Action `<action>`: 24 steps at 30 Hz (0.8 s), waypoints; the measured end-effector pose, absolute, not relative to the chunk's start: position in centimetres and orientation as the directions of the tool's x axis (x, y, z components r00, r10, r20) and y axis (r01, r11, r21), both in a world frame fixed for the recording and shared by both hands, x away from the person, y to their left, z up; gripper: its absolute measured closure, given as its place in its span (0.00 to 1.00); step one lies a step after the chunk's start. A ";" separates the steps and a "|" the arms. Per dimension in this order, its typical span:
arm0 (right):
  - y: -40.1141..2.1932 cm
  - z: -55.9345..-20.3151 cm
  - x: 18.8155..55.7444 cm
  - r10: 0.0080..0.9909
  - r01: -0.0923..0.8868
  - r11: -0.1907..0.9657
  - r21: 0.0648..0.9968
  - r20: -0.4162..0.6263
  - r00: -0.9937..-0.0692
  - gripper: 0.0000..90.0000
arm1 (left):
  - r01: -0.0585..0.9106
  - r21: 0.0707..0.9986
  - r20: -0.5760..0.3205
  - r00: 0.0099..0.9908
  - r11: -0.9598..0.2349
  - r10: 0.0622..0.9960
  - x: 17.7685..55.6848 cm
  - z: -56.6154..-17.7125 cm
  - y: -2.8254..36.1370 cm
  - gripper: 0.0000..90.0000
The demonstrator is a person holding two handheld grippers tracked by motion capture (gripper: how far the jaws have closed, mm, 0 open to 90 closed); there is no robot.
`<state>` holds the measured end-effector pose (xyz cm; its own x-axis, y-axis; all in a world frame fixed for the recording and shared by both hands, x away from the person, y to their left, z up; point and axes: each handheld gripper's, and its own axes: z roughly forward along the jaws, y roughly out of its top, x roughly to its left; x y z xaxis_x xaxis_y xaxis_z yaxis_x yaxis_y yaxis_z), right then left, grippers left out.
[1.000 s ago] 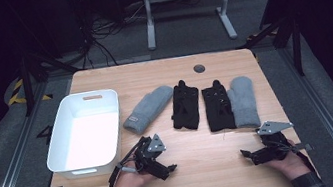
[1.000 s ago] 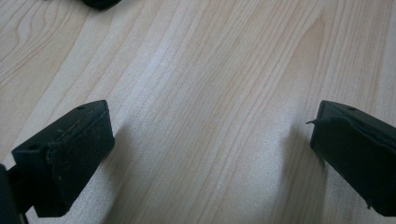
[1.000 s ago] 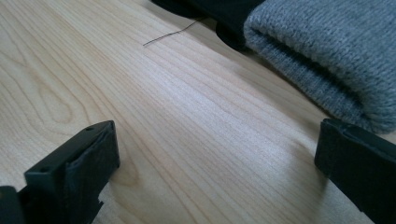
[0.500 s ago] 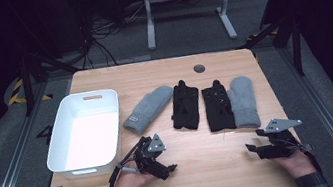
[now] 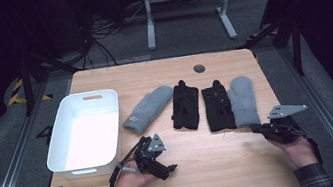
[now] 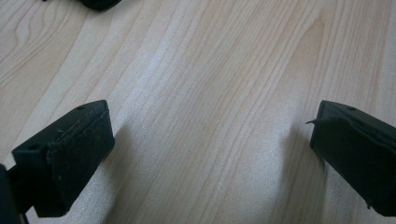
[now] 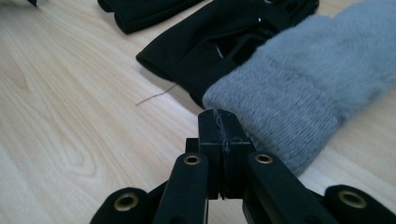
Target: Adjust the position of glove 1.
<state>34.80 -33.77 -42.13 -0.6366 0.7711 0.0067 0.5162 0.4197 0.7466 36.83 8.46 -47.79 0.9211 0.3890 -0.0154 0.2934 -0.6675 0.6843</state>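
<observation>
closing up empty, the right gripper (image 5: 261, 128) has just pressed its fingers (image 7: 219, 126) together with nothing between them, right at the cuff of the grey mitten (image 7: 308, 88) near the worktop's (image 5: 216, 166) right edge. a second ago that gripper sat lower and further toward the front right corner, fingers spread; now it is lifted a touch and its tip hovers just beside the mitten's cuff, not pinching it. that reads as a test squeeze or a miss rather than a grab, so the mitten still looks to be waiting for pick-up.

over on the other side, the left gripper (image 5: 158, 163) has not budged: it lies near the front edge, just in front of the white bin (image 5: 71, 161), fingers (image 6: 70, 158) spread wide over bare wood with nothing in between.

now the count. two grey mittens: one (image 5: 149, 109) lying slanted just right of the bin, the other (image 5: 242, 99) toward the right edge. two black gloves: one (image 5: 185, 104) in the middle of the worktop, one (image 5: 217, 104) touching the right-hand mitten's side, possibly tucked a little under it. four handwear pieces in a row across the middle, none moved since a second ago. one bin, at the left edge, with nothing seen inside. one small dark round fitting (image 5: 199, 68) near the back edge. a loose thread (image 7: 156, 97) lies on the wood by the black glove's cuff.

judging from all this, sorting into the bin has not started; the right-hand mitten looks like the first target.
</observation>
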 end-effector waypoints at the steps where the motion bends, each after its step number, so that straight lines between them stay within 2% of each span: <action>1: -33.8 -42.0 35.1 0.769 0.515 0.421 0.747 0.007 -0.639 1.00 | 0.293 0.684 -0.016 0.921 -0.667 0.389 36.8 -47.8 8.5 0.00; 13: -34.3 -41.4 37.9 0.784 0.511 0.393 0.764 0.012 -0.621 1.00 | 0.294 0.684 -0.015 0.921 -0.667 0.389 36.8 -47.8 8.5 0.00; 24: -35.2 -42.9 40.8 0.814 0.557 0.385 0.736 0.014 -0.581 1.00 | 0.295 0.684 -0.015 0.920 -0.668 0.391 36.8 -47.8 8.5 0.00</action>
